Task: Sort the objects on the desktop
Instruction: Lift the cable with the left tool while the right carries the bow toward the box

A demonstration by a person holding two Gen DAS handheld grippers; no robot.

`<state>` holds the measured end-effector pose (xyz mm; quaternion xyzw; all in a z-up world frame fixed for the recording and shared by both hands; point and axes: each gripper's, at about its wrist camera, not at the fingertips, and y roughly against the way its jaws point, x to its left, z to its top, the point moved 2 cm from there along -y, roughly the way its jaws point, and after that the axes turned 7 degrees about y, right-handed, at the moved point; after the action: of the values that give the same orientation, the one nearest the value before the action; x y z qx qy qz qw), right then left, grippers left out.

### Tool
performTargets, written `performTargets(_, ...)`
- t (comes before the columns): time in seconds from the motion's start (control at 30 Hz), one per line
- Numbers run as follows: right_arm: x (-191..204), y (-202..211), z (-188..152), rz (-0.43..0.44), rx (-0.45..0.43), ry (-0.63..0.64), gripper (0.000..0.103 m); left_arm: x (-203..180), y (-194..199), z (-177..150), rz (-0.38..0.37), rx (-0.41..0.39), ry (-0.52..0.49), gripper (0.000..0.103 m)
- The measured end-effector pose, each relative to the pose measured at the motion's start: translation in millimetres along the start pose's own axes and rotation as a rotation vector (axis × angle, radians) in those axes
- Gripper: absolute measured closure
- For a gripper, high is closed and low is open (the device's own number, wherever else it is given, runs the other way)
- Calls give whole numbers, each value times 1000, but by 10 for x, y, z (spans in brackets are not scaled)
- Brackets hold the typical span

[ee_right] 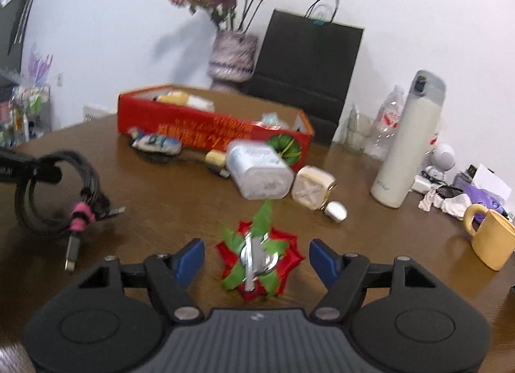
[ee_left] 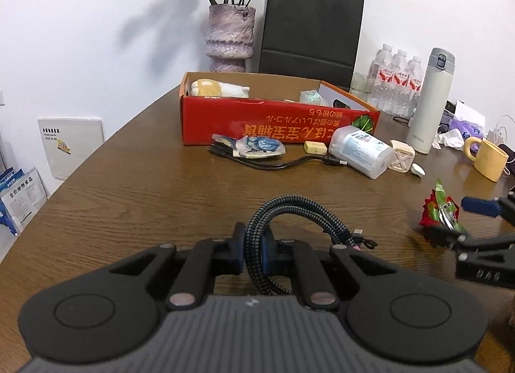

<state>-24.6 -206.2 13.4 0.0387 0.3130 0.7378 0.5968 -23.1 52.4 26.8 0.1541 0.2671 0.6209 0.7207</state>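
Braided black-and-grey cable (ee_left: pixel 289 212), coiled into a loop and bound near its plugs with a pink tie (ee_right: pixel 80 212), is pinched between the blue pads of the left gripper (ee_left: pixel 254 252), whose jaws are closed tight on the strands. The loop stands roughly upright, its long axis running away from the gripper towards the red cardboard box (ee_left: pixel 276 121), and the plug ends trail off to the right of the jaws. In the right wrist view the same coil hangs from the left gripper above the wooden table (ee_left: pixel 135 186), with one USB plug (ee_right: pixel 72 252) pointing down. Nearer than the box, a red-and-green ribbon flower (ee_right: pixel 259 260) with a metal clip on top lies flat on the table, its longest green leaf pointing towards the box. It sits centred between the fingers of the right gripper (ee_right: pixel 257 258), whose jaws stand wide apart, touching nothing. Just in front of the box lie a white plastic jar (ee_left: pixel 362 150) on its side, a cream cube (ee_left: pixel 400 158), a small yellow block (ee_left: pixel 315 147) and a black cable (ee_left: pixel 273 163). Right of the box stand a pale thermos (ee_left: pixel 431 102) and a yellow mug (ee_left: pixel 487 158).
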Motion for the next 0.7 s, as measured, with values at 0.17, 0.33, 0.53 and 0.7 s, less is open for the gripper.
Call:
performTargets(0.17, 36, -71, 17, -21, 33, 0, 39, -41, 14, -10, -12, -1, -11, 93)
performTargets(0.33, -21, -26, 22, -11, 7, -12, 40, -34, -8, -22, -9, 6, -11, 93)
performTargets(0.53, -59, 65, 68, 7, -28, -17, 47, -30, -17, -20, -7, 8, -12, 93)
performTargets(0.7, -95, 82, 67, 27, -26, -30, 71, -26, -28, -23, 0, 14, -5, 93)
